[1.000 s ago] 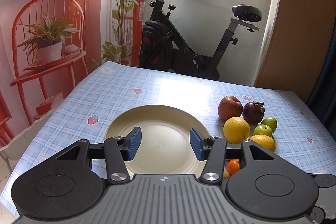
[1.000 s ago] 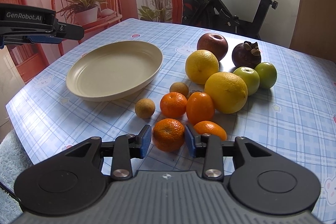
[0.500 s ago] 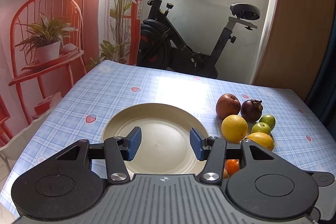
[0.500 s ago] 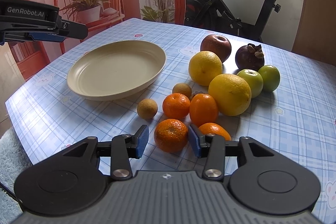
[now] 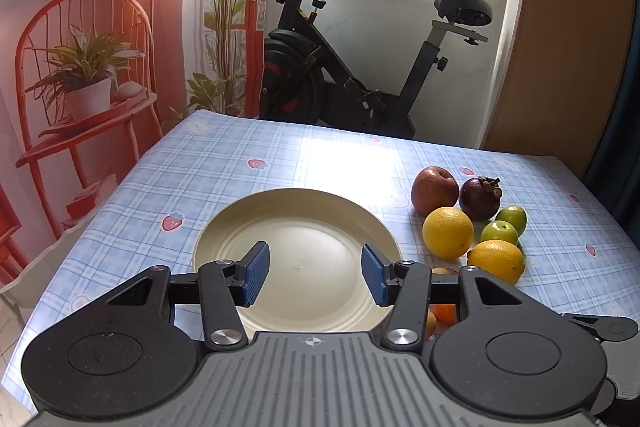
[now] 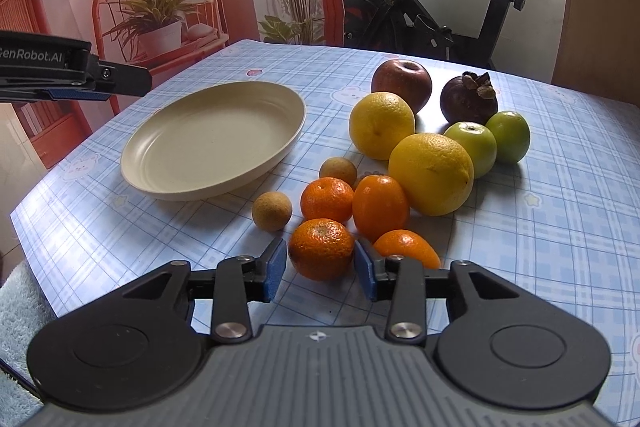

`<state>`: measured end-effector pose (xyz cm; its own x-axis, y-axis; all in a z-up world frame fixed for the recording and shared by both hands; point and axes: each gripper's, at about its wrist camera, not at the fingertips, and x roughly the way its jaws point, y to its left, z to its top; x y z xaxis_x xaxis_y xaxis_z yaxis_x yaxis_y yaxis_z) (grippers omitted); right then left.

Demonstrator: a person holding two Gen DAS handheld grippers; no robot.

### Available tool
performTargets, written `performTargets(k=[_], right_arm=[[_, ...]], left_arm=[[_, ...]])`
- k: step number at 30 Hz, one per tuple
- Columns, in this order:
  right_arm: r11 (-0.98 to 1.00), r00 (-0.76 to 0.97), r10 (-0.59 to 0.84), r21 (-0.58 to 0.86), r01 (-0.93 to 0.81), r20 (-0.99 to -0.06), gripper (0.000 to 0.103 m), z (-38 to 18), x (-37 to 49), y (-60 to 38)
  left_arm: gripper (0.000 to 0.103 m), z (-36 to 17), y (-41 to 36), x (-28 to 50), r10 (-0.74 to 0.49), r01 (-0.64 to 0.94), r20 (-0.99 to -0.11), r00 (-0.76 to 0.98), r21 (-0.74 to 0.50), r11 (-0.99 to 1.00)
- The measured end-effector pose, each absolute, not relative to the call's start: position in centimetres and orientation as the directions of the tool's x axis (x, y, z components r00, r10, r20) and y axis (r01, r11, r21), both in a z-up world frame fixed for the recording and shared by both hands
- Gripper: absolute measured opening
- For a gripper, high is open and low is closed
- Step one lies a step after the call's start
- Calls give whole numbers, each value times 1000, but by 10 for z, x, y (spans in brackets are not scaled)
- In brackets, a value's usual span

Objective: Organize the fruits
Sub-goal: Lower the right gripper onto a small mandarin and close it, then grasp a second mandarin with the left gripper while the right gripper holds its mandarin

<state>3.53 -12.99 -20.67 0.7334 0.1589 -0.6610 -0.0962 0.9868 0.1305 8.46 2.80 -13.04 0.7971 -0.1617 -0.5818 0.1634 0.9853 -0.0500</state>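
A cream plate [image 5: 298, 227] [image 6: 216, 135] lies empty on the blue checked tablecloth. To its right is a cluster of fruit: a red apple [image 6: 401, 83], a mangosteen [image 6: 469, 99], two yellow oranges [image 6: 382, 125], two green fruits [image 6: 472, 145], several tangerines and two small brown fruits [image 6: 272, 210]. My right gripper [image 6: 320, 269] is open with its blue pads either side of the nearest tangerine [image 6: 321, 248], with small gaps showing. My left gripper [image 5: 315, 275] is open and empty above the plate's near side; it also shows at the left of the right wrist view [image 6: 76, 77].
An exercise bike [image 5: 360, 67] stands beyond the table's far edge. A red chair with a potted plant [image 5: 84, 87] stands off the left side. A wooden panel [image 5: 568, 27] is at the far right. A pale towel [image 6: 20, 323] lies by the near left corner.
My right gripper has opened a little and pulled back slightly, with the tangerine still between its pads. My left gripper has drifted back a bit above the plate.
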Motion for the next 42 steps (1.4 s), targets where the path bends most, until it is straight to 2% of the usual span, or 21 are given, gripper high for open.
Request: performTargets(k=[8,13,17,19,21,24,31,42], right_arm=[[978,738,198,181,-104,-645,40,-209,36,-135],[978,809,186,184,-98,-557,39,-189,25,-145],[975,856,140,222,-31,-497,39,-174,21,-170],[972,865,119,234,-2,-488,39,-171,19,-182],[970,871,105,242,17,-479,39,-169,16,-189],[968,877,89,248,36,-472,39,-168,11,-198],[957,877,74,280,71,-474,39,-177,9,-211],[941,881,63,322,105,-470,39,-181,8,-225]], left_arm=[[54,-134,24,86,-175,190,-595,784,-39,981],[53,-136,18,89,-193,211,-608,770,-43,977],[53,-142,6,93,-265,277,-617,741,-78,958],[49,-148,-4,96,-322,326,-623,713,-112,939],[39,-157,-15,100,-350,359,-647,677,-124,925],[39,-168,-28,107,-380,387,-670,638,-147,910],[39,-183,-61,105,-394,514,-697,600,-41,857],[40,-196,-75,117,-372,566,-749,548,4,824]])
